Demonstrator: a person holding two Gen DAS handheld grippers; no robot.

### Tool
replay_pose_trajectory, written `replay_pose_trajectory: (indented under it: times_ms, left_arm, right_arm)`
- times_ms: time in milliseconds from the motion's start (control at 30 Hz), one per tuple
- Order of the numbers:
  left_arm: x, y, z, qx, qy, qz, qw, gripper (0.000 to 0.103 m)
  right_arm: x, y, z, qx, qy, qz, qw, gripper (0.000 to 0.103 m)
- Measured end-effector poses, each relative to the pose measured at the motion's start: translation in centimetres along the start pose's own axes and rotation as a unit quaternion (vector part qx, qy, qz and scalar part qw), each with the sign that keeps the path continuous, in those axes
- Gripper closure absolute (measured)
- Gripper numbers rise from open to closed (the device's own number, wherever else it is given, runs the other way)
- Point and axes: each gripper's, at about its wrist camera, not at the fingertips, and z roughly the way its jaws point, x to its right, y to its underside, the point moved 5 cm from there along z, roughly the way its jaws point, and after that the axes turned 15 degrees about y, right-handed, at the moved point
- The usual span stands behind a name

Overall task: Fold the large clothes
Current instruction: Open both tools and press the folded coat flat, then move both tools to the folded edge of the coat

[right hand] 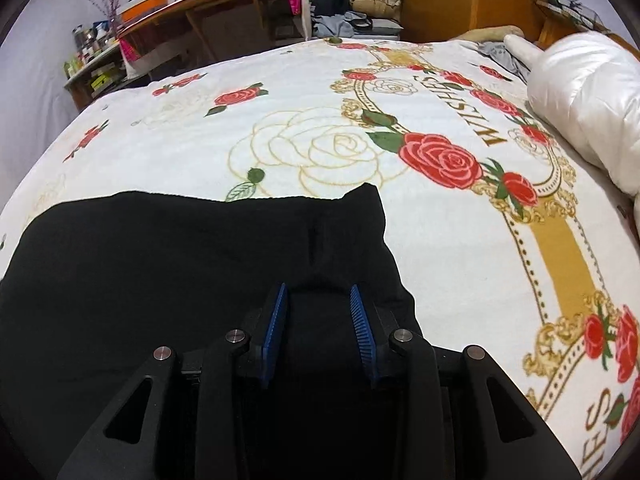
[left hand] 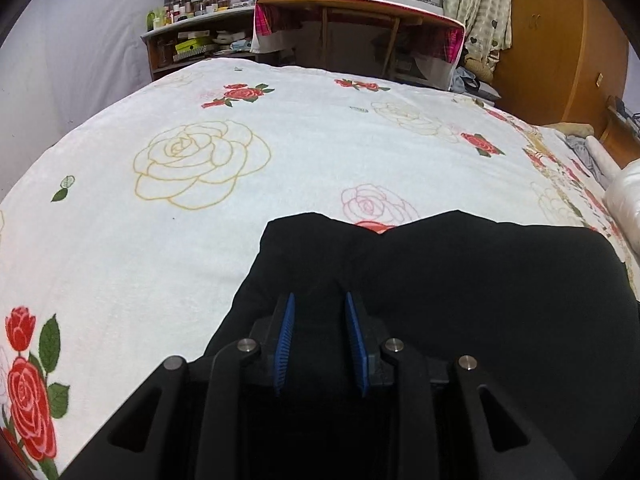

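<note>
both hand-held grippers over black garment on bed, jaws parted

black garment [left hand: 460, 280] lies spread on the near side of the bed [left hand: 280, 152], over the rose-print blanket. left hand-held gripper [left hand: 320, 300] sits released over the garment's left part, fabric between the blue pads [left hand: 286, 336] but no pinch visible. right hand-held gripper [right hand: 318, 292] also released, near the garment's right edge. likely step: grab the near hem. to do it well, clamp both sides evenly, lift together, carry toward the far edge, keep the fabric taut.
</note>
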Motion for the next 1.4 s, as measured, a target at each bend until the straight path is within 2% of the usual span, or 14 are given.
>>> replay_pose_trajectory:
  times_ms: [167,233,300,400,500,600,667,767,867,967,1067,1167,1267,1400]
  left_arm:
    - [0.8,-0.4,-1.9,-0.011,-0.025,0.021,0.9994,0.074]
    - [1.8,-0.7,-4.1,0.007,-0.005,0.022,0.9997,0.074]
    - [3.6,-0.5,-7.2,0.034,0.019,0.026,0.9989,0.074]
    - [8.1,0.9,-11.1,0.061,0.078,0.046,0.994,0.074]
    - [13.7,3.7,-11.7,0.042,0.132,0.093,0.9861,0.074]
    - [16.2,6.0,-9.0,-0.001,0.135,0.119,0.9836,0.074]
    - [15.7,7.2,-6.6,-0.022,0.121,0.108,0.9865,0.074]
    - [15.0,7.2,-5.3,-0.026,0.115,0.089,0.9891,0.074]
    - [15.5,7.0,-4.7,-0.036,0.091,0.108,0.9893,0.073]
    - [15.2,6.5,-6.3,-0.04,0.079,0.107,0.9903,0.074]
    - [13.5,6.3,-9.3,-0.01,0.071,0.105,0.9919,0.074]
    - [10.1,7.1,-12.1,0.014,0.05,0.091,0.9945,0.074]
    - [6.3,8.6,-12.6,0.012,0.018,0.077,0.9968,0.073]
    - [4.3,10.0,-11.9,0.002,0.008,0.062,0.998,0.073]
  right_arm:
    - [-0.3,-0.4,-1.9,0.004,0.04,-0.024,0.999,0.07]
    - [-0.2,-0.4,-4.0,0.019,0.039,-0.022,0.999,0.069]
    - [-0.2,0.2,-7.8,0.052,0.01,-0.011,0.999,0.068]
    - [-1.2,2.3,-12.8,0.084,-0.04,0.002,0.996,0.068]
    - [-3.6,5.1,-14.8,0.081,-0.075,-0.02,0.994,0.068]
    - [-5.4,7.4,-12.9,0.049,-0.07,-0.046,0.995,0.068]
    - [-5.1,7.5,-11.2,0.046,-0.057,-0.052,0.996,0.068]
    - [-4.3,7.0,-9.3,0.023,-0.06,-0.025,0.998,0.069]
    - [-4.6,6.8,-8.5,0.02,-0.038,-0.044,0.998,0.069]
    - [-4.1,6.3,-9.9,0.014,-0.026,-0.045,0.999,0.069]
    - [-1.5,6.4,-13.1,0.048,-0.027,-0.022,0.998,0.067]
    - [1.2,7.9,-14.6,0.054,-0.027,0.0,0.998,0.067]
    - [2.7,10.4,-14.0,0.04,-0.016,-0.005,0.999,0.067]
    - [3.3,11.8,-12.1,0.037,-0.007,-0.011,0.999,0.063]
